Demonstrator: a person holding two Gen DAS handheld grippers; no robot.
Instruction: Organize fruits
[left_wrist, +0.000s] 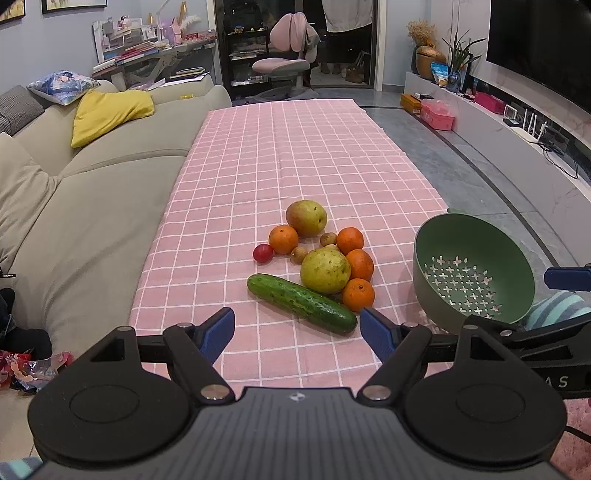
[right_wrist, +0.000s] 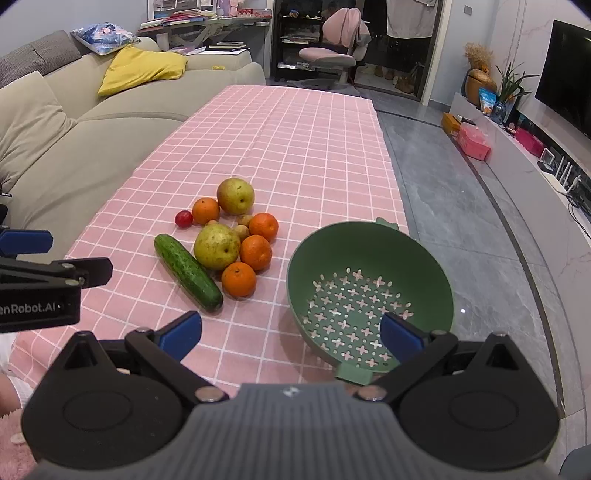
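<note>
A heap of produce lies on the pink checked cloth (left_wrist: 280, 155): a cucumber (left_wrist: 301, 302) (right_wrist: 187, 272), two yellow-green pears (left_wrist: 325, 270) (right_wrist: 217, 246), several oranges (left_wrist: 357, 294) (right_wrist: 239, 279), a small red fruit (left_wrist: 263, 253) (right_wrist: 183, 218) and a few small brown fruits (left_wrist: 298, 254). A green perforated colander (left_wrist: 472, 273) (right_wrist: 369, 291) sits empty to the right of the heap. My left gripper (left_wrist: 297, 330) hovers open just short of the cucumber. My right gripper (right_wrist: 291, 332) is open too, its right finger over the colander's near rim.
A beige sofa (left_wrist: 85, 184) with a yellow cushion (left_wrist: 110, 112) runs along the table's left side. Grey floor (right_wrist: 461, 221) and a low TV shelf (right_wrist: 535, 155) lie to the right. The far half of the cloth (right_wrist: 288, 122) holds nothing.
</note>
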